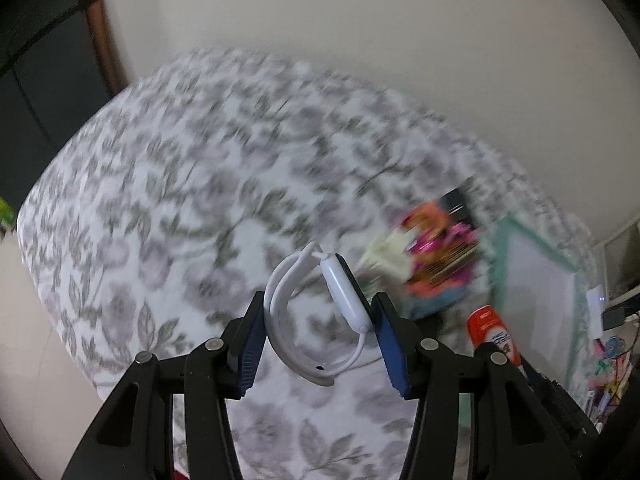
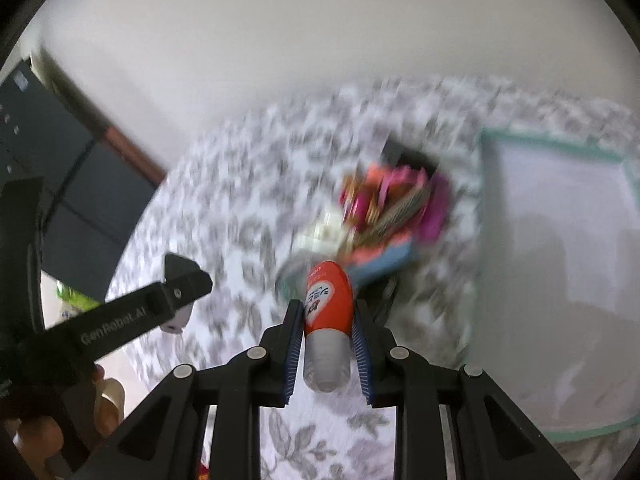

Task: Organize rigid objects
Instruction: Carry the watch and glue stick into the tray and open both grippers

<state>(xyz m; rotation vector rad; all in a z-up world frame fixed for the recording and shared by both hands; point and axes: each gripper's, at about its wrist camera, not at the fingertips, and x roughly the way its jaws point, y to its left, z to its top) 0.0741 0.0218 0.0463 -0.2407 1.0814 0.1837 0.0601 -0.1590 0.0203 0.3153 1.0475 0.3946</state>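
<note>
My left gripper (image 1: 320, 328) is shut on a white smart band (image 1: 308, 316), its strap looped between the blue pads, held above the floral bedspread (image 1: 160, 200). My right gripper (image 2: 326, 344) is shut on an orange and clear tube (image 2: 327, 320), which points forward; the tube also shows in the left wrist view (image 1: 494, 332). The left gripper shows in the right wrist view (image 2: 176, 300) at the left. A blurred pile of colourful items (image 2: 392, 208) lies ahead on the bed, also in the left wrist view (image 1: 436, 256).
A white fabric box with a mint green rim (image 2: 560, 240) stands at the right, also in the left wrist view (image 1: 536, 280). A white wall (image 1: 360, 20) runs behind the bed. Dark furniture (image 1: 36, 80) stands at the left. Cluttered small items (image 1: 608, 364) lie at the far right.
</note>
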